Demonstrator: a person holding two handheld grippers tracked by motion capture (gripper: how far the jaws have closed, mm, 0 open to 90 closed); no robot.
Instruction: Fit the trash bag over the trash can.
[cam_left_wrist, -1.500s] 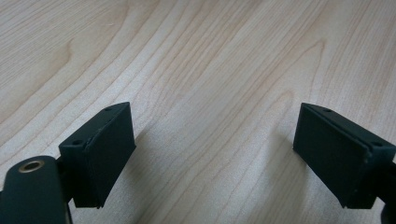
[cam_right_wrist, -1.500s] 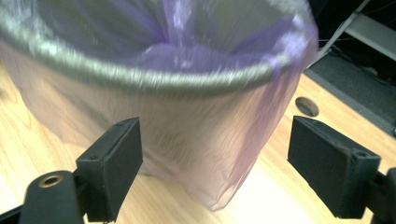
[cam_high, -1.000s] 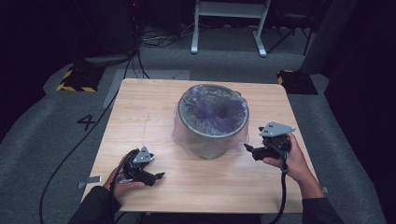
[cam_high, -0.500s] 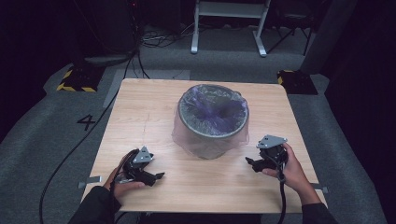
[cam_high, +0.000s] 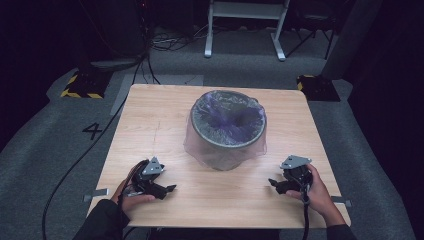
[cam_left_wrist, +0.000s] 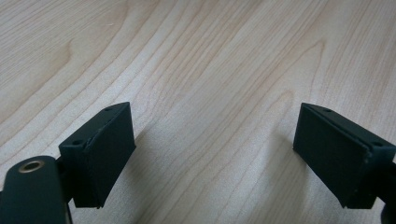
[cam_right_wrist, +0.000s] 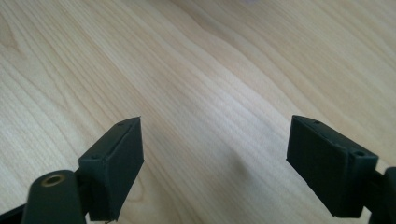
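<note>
light wooden table (cam_high: 150, 125), bag-lined round bin (cam_high: 228, 131) standing near its middle

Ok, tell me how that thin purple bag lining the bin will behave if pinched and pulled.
The bag looks like thin, see-through film draped loosely over the bin rim, so it is probably floppy and very light. It would likely stretch or slip off rather than lift the bin. Being so thin, it may tear under a hard pinch.

The one obstacle on the table (cam_high: 150, 125) is the bin (cam_high: 228, 131) at centre, its thin bag (cam_high: 197, 145) draping outward past the rim. Bare wood runs around it at 3, 9 and 12 o'clock. The widest open strip lies at 6 o'clock, with bare wood between each gripper's spread jaws.
</note>
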